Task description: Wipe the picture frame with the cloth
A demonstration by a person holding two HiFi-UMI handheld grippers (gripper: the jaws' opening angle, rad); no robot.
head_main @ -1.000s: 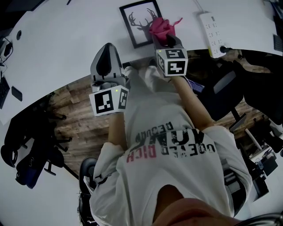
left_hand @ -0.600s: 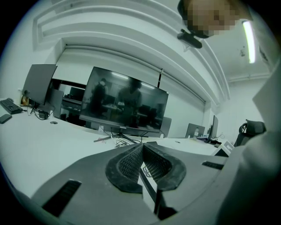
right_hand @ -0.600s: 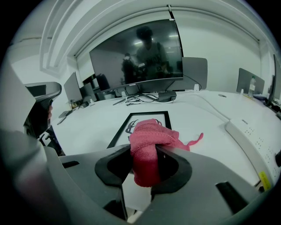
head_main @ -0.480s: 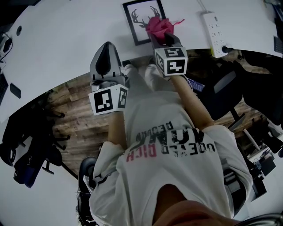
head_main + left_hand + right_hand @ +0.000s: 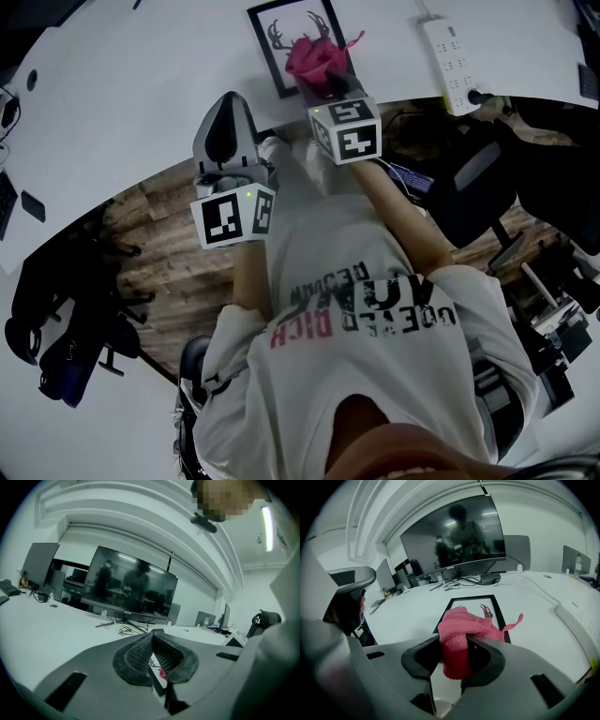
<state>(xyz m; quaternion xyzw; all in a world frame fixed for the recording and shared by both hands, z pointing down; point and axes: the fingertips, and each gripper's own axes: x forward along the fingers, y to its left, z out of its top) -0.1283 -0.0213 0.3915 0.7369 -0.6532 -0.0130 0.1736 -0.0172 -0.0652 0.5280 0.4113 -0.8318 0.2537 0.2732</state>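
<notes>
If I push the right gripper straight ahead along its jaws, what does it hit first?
Probably the picture frame, through the pink cloth that the right gripper is shut on; whether the cloth touches the frame now is unclear.

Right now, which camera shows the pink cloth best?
The right gripper view: the cloth fills the middle, pinched in the right hand-held gripper. The head view shows the cloth small from above; the left gripper view shows only a pink speck.

The cloth (image 5: 461,625) in my grey right gripper (image 5: 454,654) is pink, the picture frame (image 5: 278,52) at upper centre black round a white print with dark antlers, the table (image 5: 141,84) white.
</notes>
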